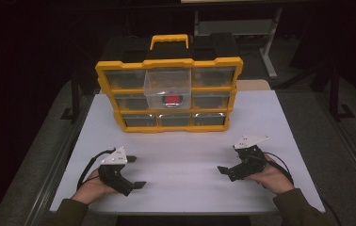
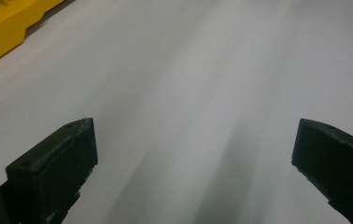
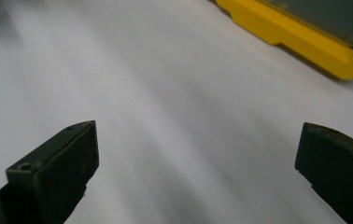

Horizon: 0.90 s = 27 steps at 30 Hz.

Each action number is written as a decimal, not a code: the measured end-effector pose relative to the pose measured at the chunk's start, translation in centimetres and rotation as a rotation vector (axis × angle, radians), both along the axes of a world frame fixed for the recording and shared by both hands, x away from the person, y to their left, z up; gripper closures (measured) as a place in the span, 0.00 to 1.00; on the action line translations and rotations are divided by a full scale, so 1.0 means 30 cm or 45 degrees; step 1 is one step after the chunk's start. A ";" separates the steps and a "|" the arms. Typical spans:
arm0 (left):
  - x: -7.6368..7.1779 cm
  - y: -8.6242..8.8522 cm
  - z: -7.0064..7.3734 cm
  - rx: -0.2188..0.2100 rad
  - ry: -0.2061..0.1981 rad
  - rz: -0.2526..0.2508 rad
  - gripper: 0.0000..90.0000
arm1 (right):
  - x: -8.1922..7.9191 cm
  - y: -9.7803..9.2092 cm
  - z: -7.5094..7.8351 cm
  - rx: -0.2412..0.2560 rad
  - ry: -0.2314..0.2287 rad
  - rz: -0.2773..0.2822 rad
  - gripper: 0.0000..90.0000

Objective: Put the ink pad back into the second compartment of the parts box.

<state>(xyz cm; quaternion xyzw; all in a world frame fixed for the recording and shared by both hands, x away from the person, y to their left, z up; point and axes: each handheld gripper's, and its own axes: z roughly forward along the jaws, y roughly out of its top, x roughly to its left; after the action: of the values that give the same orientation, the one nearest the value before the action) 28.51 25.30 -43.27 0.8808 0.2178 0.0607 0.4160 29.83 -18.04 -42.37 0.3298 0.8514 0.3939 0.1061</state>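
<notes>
A: Where do the tongs sit?

B: Both are low over the white desk (image 1: pixel 181 155), each held in a hand at its near edge. The left tongs (image 1: pixel 135 172) point inward toward the middle, and so do the right tongs (image 1: pixel 229 160), with a wide stretch of bare desk between the two.

A: Are they gripping anything?

B: No. In the left gripper view the left tongs (image 2: pixel 191 149) stand spread wide, released, with only white desk between the two black jaws. The right gripper view shows the same for the right tongs (image 3: pixel 195 149): jaws far apart, nothing held.

A: And the thing nearest to them?

B: A yellow drawer organizer (image 1: pixel 169 94) with a yellow handle (image 1: pixel 169 40) on top stands well ahead of both pairs of tongs, at the far part of the desk, roughly midway between them. It has three rows of clear drawers. One clear drawer (image 1: pixel 169 89), in the middle column, is pulled out toward the tongs, and a red object (image 1: pixel 171 99) lies inside it.

A: Does the organizer show from the tongs themselves?

B: A corner of it. Its yellow frame sits ahead and to the left of the left tongs (image 2: pixel 6 28), and ahead and to the right of the right tongs (image 3: pixel 296 32), well apart from the jaws in both.
</notes>
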 end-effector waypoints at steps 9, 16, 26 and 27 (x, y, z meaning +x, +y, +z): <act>-0.001 0.001 0.001 -0.005 -0.001 0.003 0.00 | -0.037 -0.031 -0.045 0.020 0.001 -0.039 0.00; -0.001 0.002 0.001 -0.002 -0.002 0.007 0.00 | -0.057 -0.055 -0.051 0.054 -0.021 -0.073 0.00; 0.003 0.004 -0.004 0.008 -0.006 0.009 0.00 | -0.064 -0.022 -0.061 0.053 -0.036 -0.069 0.00; 0.004 0.003 -0.005 0.012 -0.010 0.010 0.00 | -0.063 -0.022 -0.063 0.051 -0.037 -0.067 0.00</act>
<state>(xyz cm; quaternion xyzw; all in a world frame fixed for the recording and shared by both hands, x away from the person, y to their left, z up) 28.61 25.40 -43.43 0.8816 0.2194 0.0667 0.4125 27.95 -18.69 -44.25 0.3485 0.8326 0.4128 0.1222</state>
